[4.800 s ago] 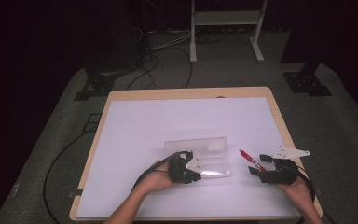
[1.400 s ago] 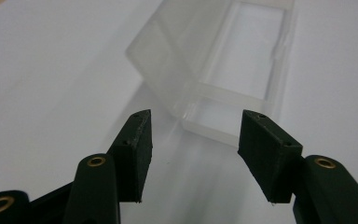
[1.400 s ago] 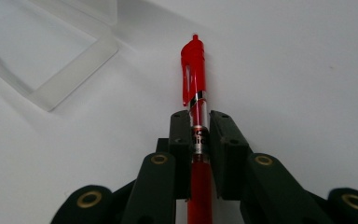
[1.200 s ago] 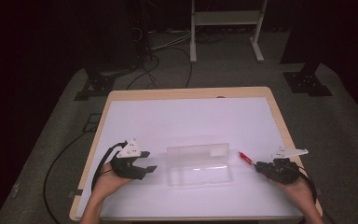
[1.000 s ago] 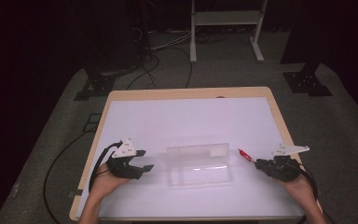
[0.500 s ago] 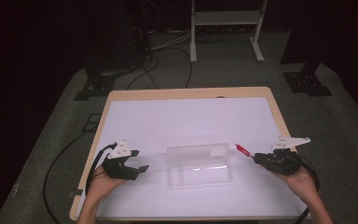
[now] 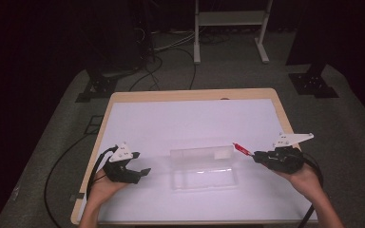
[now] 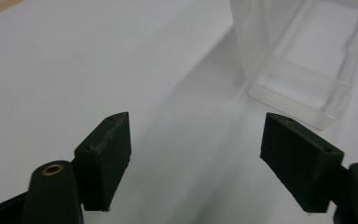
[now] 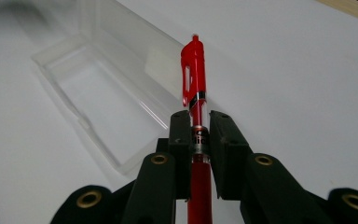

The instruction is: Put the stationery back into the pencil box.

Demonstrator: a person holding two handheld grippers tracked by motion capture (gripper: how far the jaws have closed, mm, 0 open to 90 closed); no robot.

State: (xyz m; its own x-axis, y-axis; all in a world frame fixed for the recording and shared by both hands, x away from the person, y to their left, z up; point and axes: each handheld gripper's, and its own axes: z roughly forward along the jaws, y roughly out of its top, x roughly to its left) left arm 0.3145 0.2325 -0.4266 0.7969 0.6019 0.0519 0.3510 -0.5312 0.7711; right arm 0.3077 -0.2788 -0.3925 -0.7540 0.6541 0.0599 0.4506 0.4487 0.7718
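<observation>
A clear plastic box [image 7: 203, 167] lies open in the middle of the white table, its lid raised at the back. In the right gripper view the box [image 9: 98, 84] lies ahead to the left, its tray bare. My right gripper [image 9: 199, 122] is shut on a red pen [image 9: 193, 74], whose cap end points forward past the jaws. From above, the right gripper [image 7: 256, 157] holds the pen [image 7: 240, 149] just right of the box. My left gripper [image 7: 144, 172] stands open, left of the box, with nothing between its jaws [image 8: 196, 154]; the box's corner [image 8: 303, 88] shows ahead of it.
The white table top [image 7: 180, 118] has a wooden rim and stands on grey carpet. Cables, dark stand bases and a white frame [image 7: 228, 28] are on the floor behind the table.
The right gripper has lifted slightly and carried the pen leftward toward the box. The left gripper, earlier at the box, has drawn back to the left and stayed there.
</observation>
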